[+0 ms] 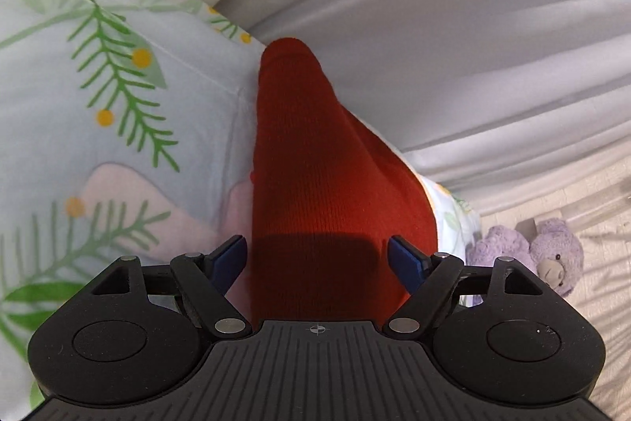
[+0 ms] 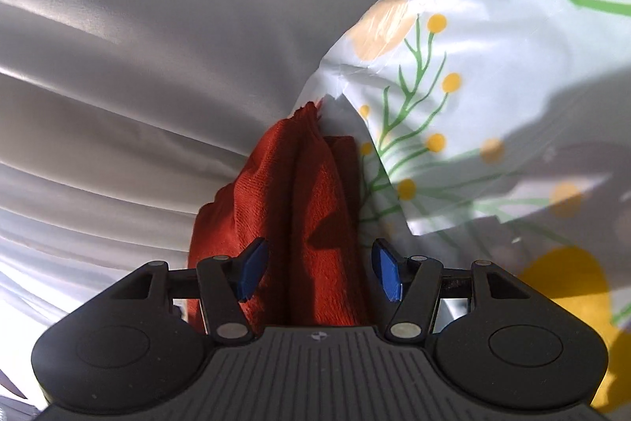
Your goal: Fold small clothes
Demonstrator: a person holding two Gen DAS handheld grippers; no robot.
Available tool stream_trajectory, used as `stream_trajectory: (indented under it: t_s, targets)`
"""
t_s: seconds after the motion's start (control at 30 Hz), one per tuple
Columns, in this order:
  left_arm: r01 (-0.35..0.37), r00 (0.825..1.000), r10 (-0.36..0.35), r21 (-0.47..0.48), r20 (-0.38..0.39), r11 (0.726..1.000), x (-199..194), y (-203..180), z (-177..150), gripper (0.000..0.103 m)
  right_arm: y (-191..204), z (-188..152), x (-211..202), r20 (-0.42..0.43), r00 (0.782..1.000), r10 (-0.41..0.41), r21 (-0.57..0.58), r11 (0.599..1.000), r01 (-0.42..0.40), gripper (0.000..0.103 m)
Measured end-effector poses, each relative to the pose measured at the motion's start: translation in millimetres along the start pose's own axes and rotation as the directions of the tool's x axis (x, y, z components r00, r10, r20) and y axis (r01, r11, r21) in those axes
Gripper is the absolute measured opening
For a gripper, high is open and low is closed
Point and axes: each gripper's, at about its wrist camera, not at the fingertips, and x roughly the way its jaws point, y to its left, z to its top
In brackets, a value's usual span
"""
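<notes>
The left gripper [image 1: 317, 261] stands with its blue pads [image 1: 226, 263] spread wide, and a rust-red knitted garment [image 1: 315, 160] runs between them from under the black gripper body forward. The pads sit just off the knit on either side; neither presses into it, so nothing is clamped there. The garment narrows to a rounded end farther out, lying along the edge of a pale blue bedsheet printed with green fern sprigs and yellow dots [image 1: 118, 105]. To the right of the sheet hang grey-white curtain folds [image 1: 453, 46]. Lower right, on a light-coloured floor [image 1: 591, 216], lies a lilac plush teddy bear [image 1: 552, 255], well apart from the garment.

The right gripper [image 2: 320, 273] has its jaws partly apart, blue pads [image 2: 252, 271] clear on both sides of the same rust-red knitted garment [image 2: 311, 223]. Here the cloth is bunched into upright folds that pass between the pads, a fuzzier face showing, and it tapers toward a frayed-looking tip where curtain and sheet meet. The pads do not pinch it. The floral bedsheet [image 2: 493, 85] fills the right side, partly in shadow, and the grey-white curtain [image 2: 138, 66] fills the left.
</notes>
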Motion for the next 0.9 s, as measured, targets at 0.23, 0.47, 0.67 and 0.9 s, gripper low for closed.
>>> stream_trajectory:
  t_s: [0.23,0.47,0.67,0.9]
  targets:
    - [-0.007,1.0,0.007,0.02,-0.007,1.0,19.9,-3.5,6.9,0.075,7.6,9.5,17.8,-0.045,0.998,0.039,-0.02,0.999,-0.04,0.059]
    - [-0.014,1.0,0.014,0.03,0.011,0.999,20.5,-2.3,5.1,0.06,16.9,8.0,40.1,-0.081,0.994,0.074,-0.019,0.997,-0.075,0.045]
    - [-0.03,0.999,0.028,0.061,0.034,0.998,11.3,-8.0,5.3,0.05,28.8,0.7,38.7,-0.039,0.999,0.013,-0.063,0.998,-0.015,0.031]
    - [-0.011,0.997,0.001,0.132,0.076,0.991,-7.7,-37.4,-0.7,0.045,64.4,-12.8,32.1,0.009,1.0,0.0,-0.139,0.99,0.001,0.027]
